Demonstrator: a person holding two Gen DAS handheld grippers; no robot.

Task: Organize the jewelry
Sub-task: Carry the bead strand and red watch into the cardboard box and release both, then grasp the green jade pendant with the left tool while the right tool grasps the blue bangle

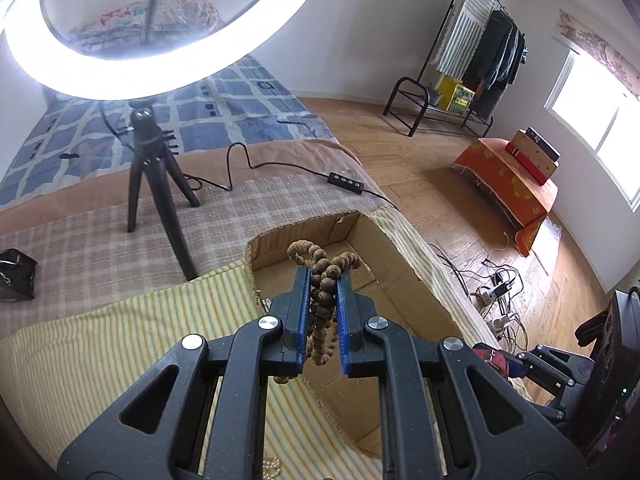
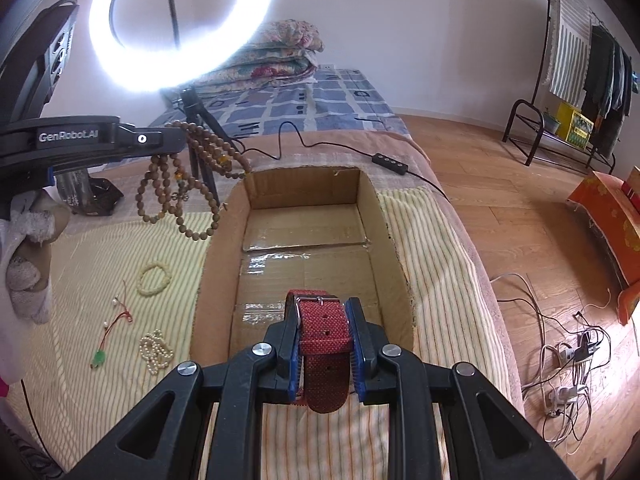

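Nearest my right lens, the right gripper [image 2: 324, 312] has its blue-padded jaws clamped on a red woven watch strap [image 2: 323, 344], buckle end forward, held above the near end of the open cardboard box [image 2: 400, 280]; the box floor ahead at 12 o'clock is bare taped cardboard, with walls rising at 9, 12 and 3 o'clock. On my left lens, the left gripper [image 1: 324, 272] is clenched on a bundle of brown wooden beads [image 1: 325, 270], loops spilling over the fingertips and down between the pads, poised over the box's near left rim. From the right view I see that same strand [image 2: 188, 184] dangling in long loops at 10 o'clock, just outside the box's left wall. On the striped cloth [image 2: 432, 264] at 9 o'clock lie a pale bead bracelet [image 2: 154, 279], a red cord with a green pendant [image 2: 110, 334] and a heap of pearls [image 2: 156, 351], well apart from the box edge. Beyond at 12 o'clock stand the tripod [image 1: 150, 168] and ring light [image 2: 182, 20]. The bed edge drops to wooden floor at 3 o'clock.
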